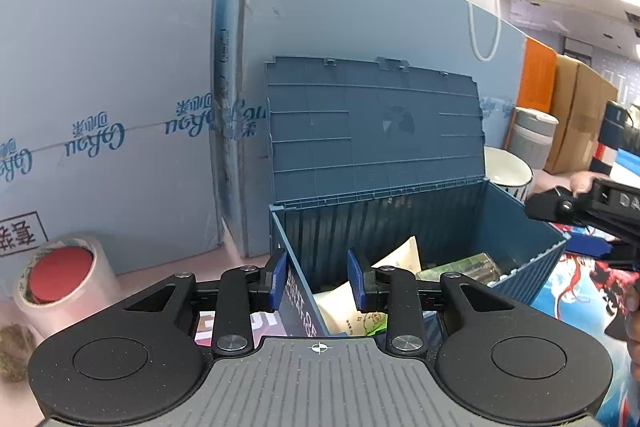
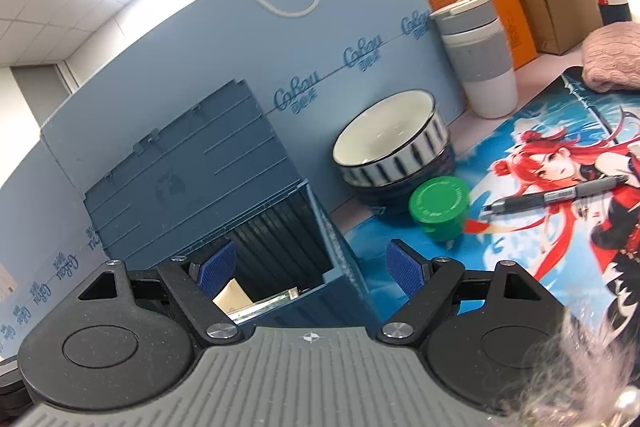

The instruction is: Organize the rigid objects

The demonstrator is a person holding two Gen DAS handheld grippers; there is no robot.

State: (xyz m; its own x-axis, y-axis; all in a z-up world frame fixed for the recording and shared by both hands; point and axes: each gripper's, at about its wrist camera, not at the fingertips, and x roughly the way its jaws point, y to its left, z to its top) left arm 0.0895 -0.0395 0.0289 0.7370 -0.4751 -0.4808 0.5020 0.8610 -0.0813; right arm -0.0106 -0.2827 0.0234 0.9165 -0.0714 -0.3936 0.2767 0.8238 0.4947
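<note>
Storage box of blue ribbed plastic (image 1: 420, 227), lid up, holds packets. Left gripper (image 1: 318, 279) is clamped on the box's near-left wall. Right gripper (image 2: 310, 273) stands wide above the box's right edge, nothing between its pads. Green round-lidded jar (image 2: 438, 207) sits right of the box, beside a striped ceramic bowl (image 2: 390, 143).

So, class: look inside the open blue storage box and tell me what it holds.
Inside the blue box lie cream paper packets and a clear, greenish package. The box's floor and anything beneath them are hidden by its front wall and the left gripper.
</note>
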